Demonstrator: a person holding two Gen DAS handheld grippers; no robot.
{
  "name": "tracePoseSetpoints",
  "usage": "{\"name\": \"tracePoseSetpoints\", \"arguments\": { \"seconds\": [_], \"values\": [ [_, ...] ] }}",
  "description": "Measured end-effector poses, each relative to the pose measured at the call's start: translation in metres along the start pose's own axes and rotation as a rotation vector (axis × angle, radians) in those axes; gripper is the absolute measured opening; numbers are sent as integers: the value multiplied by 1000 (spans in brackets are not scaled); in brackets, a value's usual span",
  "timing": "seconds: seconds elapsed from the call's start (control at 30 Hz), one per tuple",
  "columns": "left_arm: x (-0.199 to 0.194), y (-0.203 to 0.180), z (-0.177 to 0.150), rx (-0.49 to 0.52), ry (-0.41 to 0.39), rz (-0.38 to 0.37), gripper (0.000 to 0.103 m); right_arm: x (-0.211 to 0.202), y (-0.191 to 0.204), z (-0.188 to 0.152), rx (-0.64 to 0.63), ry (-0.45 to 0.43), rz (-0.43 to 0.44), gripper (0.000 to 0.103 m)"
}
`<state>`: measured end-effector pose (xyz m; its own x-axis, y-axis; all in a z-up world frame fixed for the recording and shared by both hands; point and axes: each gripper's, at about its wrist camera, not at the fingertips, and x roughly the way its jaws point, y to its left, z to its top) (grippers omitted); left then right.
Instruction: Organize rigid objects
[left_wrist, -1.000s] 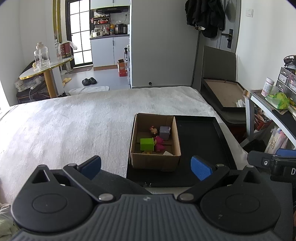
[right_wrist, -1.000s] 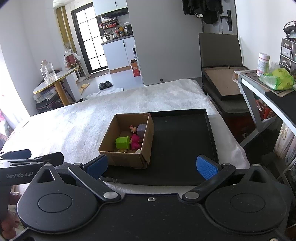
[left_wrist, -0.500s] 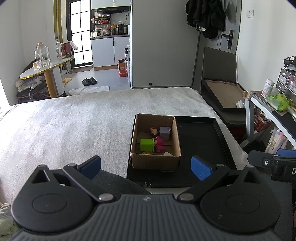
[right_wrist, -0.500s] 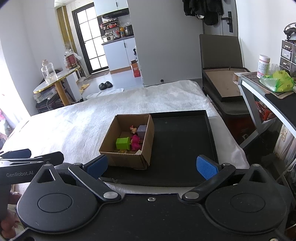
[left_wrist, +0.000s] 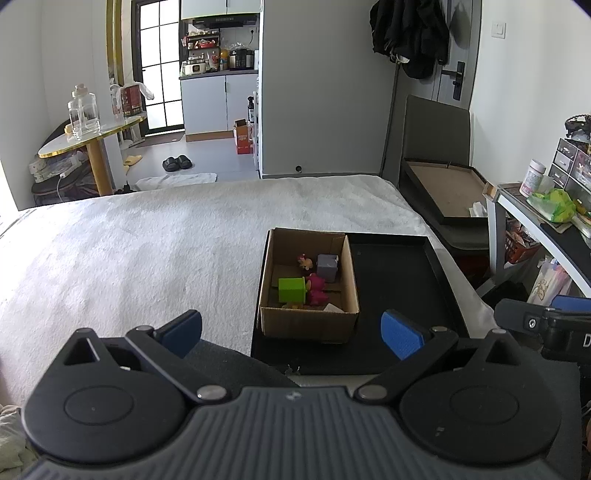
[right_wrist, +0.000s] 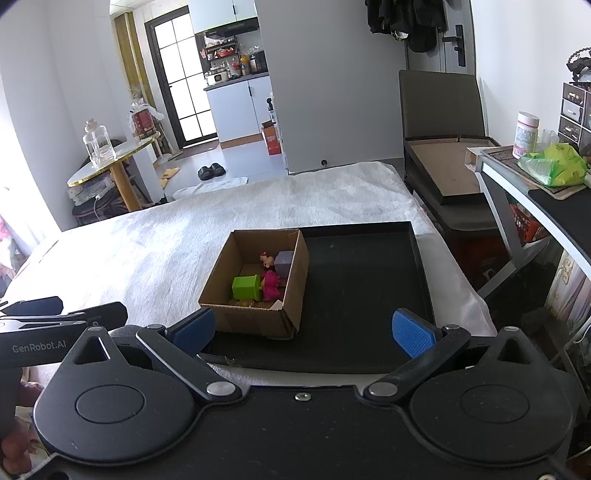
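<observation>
Here: both hand-held grippers, left (left_wrist: 291, 330) and right (right_wrist: 301, 330), spread wide, empty, low in frame. Cardboard box (left_wrist: 308, 325) at frame centre on black tray's (left_wrist: 399, 266) left side, holding green block (left_wrist: 291, 289), purple cube (left_wrist: 327, 266), pink toy (left_wrist: 316, 288); apparently already sorted.

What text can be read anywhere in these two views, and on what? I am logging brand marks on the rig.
"GenRobot.AI" on the side of the left gripper, seen from the right wrist view.
"D" on the right gripper at the left wrist view's edge; the rest is cut off.
Print on the red box and the white jar is too small to read.
</observation>
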<state>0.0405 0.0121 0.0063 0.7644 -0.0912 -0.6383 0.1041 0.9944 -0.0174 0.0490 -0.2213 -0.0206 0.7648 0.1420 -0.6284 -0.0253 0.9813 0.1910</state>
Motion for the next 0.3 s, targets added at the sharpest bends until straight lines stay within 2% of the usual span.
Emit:
{"name": "tracePoseSetpoints", "arguments": {
  "seconds": [0.3],
  "values": [
    [0, -3, -2, 14, -7, -16, 102, 0, 0, 2, -2, -1, -1, 103]
  ]
}}
